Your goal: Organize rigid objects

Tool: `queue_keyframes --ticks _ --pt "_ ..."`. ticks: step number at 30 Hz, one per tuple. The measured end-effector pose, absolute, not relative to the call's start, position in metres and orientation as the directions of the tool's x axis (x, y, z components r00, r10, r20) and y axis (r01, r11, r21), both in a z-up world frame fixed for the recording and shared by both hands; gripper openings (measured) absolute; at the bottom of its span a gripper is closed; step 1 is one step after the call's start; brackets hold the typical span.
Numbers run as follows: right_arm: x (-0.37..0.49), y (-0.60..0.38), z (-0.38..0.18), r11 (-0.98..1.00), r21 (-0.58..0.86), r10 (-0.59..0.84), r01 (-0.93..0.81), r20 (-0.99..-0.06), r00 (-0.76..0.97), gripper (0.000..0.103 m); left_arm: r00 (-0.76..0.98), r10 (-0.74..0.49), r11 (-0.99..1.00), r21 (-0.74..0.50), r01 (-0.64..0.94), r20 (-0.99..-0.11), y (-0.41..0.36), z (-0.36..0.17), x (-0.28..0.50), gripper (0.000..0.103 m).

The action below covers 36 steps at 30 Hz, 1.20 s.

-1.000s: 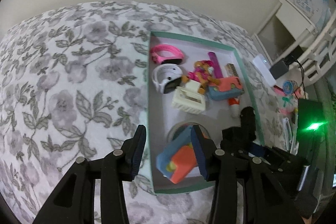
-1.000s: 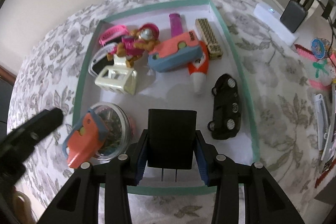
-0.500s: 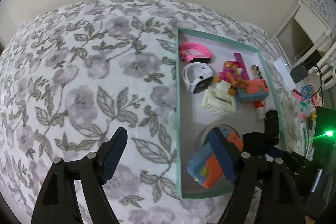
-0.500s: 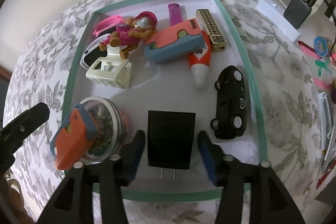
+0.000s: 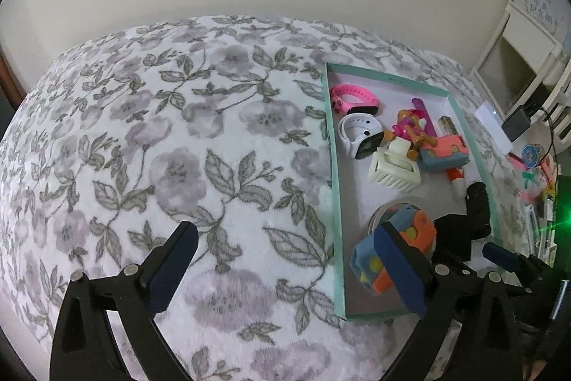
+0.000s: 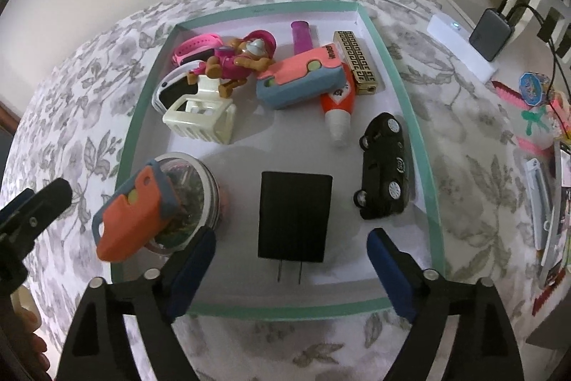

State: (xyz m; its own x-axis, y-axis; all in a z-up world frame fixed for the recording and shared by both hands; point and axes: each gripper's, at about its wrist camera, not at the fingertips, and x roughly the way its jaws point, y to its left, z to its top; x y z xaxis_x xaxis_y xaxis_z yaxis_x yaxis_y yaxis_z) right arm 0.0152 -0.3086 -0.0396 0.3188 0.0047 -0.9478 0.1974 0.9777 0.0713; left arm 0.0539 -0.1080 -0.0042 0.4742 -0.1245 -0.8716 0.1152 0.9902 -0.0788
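Both deposits complete. Right gripper (image 6: pixel 291 268) has let go of the charger (image 6: pixel 294 215); it lies flat near the tray's (image 6: pixel 423 145) front edge, jaws opening clear. Left gripper (image 5: pixel 289 268) is likewise opening, empty, its toy (image 5: pixel 392 250) left atop the jar (image 6: pixel 200 181) at near left.

In the left wrist view the right finger (image 5: pixel 399 268) covers part of the orange-and-blue toy (image 5: pixel 389 256), which hides most of the round jar (image 6: pixel 194 188). The far-right clutter (image 6: pixel 539 102) is perhaps stationery, too small to tell.
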Motion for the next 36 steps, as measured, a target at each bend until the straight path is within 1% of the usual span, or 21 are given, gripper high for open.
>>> queue_keyframes --ticks 2,5,10,16,20,24,31,36 --pt "0.012 -0.313 -0.039 0.975 0.092 0.022 0.201 -0.944 0.329 0.103 0.481 -0.129 0.989 -0.079 0.122 -0.867 -0.107 -0.002 0.049 0.099" --pt "0.014 -0.314 -0.037 0.972 0.105 0.026 0.211 -0.938 0.347 0.103 0.491 -0.121 0.989 -0.064 0.131 -0.862 -0.106 0.002 0.042 0.099" --pt "0.005 -0.315 -0.032 0.973 0.096 0.014 0.212 -0.933 0.359 0.103 0.509 -0.133 0.988 -0.072 0.136 -0.850 -0.102 0.009 0.032 0.099" --pt "-0.009 -0.315 -0.022 0.970 0.106 0.013 0.218 -0.921 0.390 0.103 0.544 -0.095 0.989 -0.015 0.150 -0.834 -0.101 0.017 0.018 0.099" --pt "-0.019 -0.315 -0.014 0.968 0.114 0.012 0.223 -0.911 0.412 0.103 0.551 -0.108 0.989 -0.032 0.146 -0.827 -0.094 0.021 0.009 0.099" --pt "-0.028 -0.311 -0.007 0.970 0.113 0.009 0.215 -0.902 0.431 0.103 0.553 -0.077 0.992 -0.007 0.128 -0.829 -0.089 0.021 0.003 0.099" --pt "-0.040 -0.302 0.006 0.974 0.106 0.001 0.198 -0.885 0.465 0.103 0.561 -0.079 0.993 -0.014 0.119 -0.824 -0.082 0.024 -0.006 0.099" --pt "-0.048 -0.298 0.012 0.976 0.099 -0.007 0.193 -0.875 0.483 0.103 0.562 -0.065 0.992 0.007 0.125 -0.824 -0.084 0.025 -0.009 0.099"
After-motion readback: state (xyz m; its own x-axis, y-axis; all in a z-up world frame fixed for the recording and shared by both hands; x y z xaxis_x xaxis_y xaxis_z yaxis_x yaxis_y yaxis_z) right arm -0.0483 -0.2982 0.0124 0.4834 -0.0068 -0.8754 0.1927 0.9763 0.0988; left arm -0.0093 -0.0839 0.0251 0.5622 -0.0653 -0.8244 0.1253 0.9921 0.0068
